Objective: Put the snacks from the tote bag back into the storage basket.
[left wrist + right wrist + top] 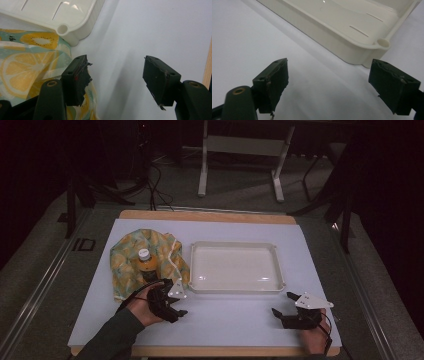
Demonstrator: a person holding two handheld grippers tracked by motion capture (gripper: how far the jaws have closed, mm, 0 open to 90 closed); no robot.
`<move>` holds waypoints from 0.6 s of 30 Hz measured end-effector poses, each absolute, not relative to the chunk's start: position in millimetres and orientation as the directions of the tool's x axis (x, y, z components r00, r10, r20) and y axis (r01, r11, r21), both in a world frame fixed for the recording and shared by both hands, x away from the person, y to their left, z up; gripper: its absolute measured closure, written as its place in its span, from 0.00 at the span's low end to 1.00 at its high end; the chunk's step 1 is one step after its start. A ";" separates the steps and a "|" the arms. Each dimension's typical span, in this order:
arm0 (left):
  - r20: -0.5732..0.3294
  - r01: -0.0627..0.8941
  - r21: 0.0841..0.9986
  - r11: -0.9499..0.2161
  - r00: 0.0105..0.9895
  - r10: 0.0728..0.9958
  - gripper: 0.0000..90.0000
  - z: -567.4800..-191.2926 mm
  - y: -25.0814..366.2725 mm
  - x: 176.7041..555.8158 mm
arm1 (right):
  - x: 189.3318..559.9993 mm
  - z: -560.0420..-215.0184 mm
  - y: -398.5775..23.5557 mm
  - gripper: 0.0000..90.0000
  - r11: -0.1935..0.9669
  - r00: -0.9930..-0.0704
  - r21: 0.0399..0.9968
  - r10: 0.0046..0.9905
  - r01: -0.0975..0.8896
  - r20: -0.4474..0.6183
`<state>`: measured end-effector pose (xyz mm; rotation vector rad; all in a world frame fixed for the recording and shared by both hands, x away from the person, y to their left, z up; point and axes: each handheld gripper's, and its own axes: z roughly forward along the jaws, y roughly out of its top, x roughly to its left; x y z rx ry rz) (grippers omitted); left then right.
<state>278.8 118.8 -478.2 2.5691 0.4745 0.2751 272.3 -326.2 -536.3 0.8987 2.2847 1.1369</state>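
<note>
An orange bottle with a white cap (146, 262) stands on a cloth printed with citrus slices (129, 265) at the left of the white mat. To its right lies an empty white tray (235, 290). My left gripper (175, 307) is just in front of the cloth's near corner, open with nothing between its jaws. In the left gripper view (116, 75) one jaw lies over the cloth's edge (27, 65), and the tray's corner (75, 25) is ahead. My right gripper (282, 304) stands open near the front right, with the tray's corner (342, 47) a short way beyond it (329, 82).
The white mat (225, 320) covers a wooden table whose edge (200, 215) shows at the back. Beyond the table a pale metal stand (240, 150) and some cables (155, 190) are on the dark floor.
</note>
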 end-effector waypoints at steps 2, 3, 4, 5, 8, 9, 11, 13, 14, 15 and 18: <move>0.106 0.275 0.506 -0.818 0.921 0.375 0.41 -477.7 118.5 279.3 | 272.3 -536.3 -326.1 0.18 0.454 -0.696 0.816 0.712 0.358 -0.091; 0.106 0.275 0.506 -0.818 0.921 0.375 0.41 -477.7 118.5 279.3 | 272.3 -536.3 -326.1 0.18 0.456 -0.697 0.815 0.711 0.357 -0.092; 0.100 0.278 0.503 -0.818 0.922 0.374 0.41 -478.2 118.5 280.0 | 272.3 -536.4 -326.0 0.18 0.457 -0.698 0.815 0.710 0.355 -0.094; 0.100 0.276 0.497 -0.822 0.923 0.371 0.41 -478.3 118.6 280.6 | 272.3 -536.4 -326.0 0.18 0.457 -0.698 0.815 0.710 0.355 -0.094; 0.094 0.274 0.486 -0.830 0.928 0.362 0.41 -479.0 118.3 281.4 | 272.1 -536.3 -326.0 0.18 0.455 -0.697 0.816 0.711 0.356 -0.093; 0.097 0.270 0.476 -0.837 0.930 0.355 0.41 -478.3 118.1 281.9 | 272.1 -536.3 -326.1 0.18 0.455 -0.697 0.816 0.711 0.356 -0.092; 0.094 0.270 0.475 -0.838 0.931 0.354 0.41 -477.8 118.0 282.1 | 272.1 -536.3 -326.1 0.18 0.454 -0.697 0.817 0.711 0.356 -0.091; 0.088 0.266 0.467 -0.843 0.935 0.344 0.42 -476.7 117.9 282.6 | 272.0 -536.3 -326.1 0.18 0.456 -0.697 0.816 0.711 0.355 -0.093; 0.088 0.265 0.461 -0.847 0.936 0.341 0.42 -476.5 117.6 282.8 | 272.0 -536.3 -326.1 0.18 0.456 -0.697 0.816 0.711 0.355 -0.093; 0.088 0.265 0.461 -0.847 0.936 0.341 0.42 -476.5 117.6 282.8 | 272.0 -536.3 -326.1 0.18 0.456 -0.697 0.816 0.711 0.355 -0.093; 0.094 0.257 0.443 -0.859 0.939 0.329 0.42 -474.1 117.6 283.2 | 272.2 -536.4 -326.0 0.18 0.457 -0.697 0.816 0.710 0.354 -0.095</move>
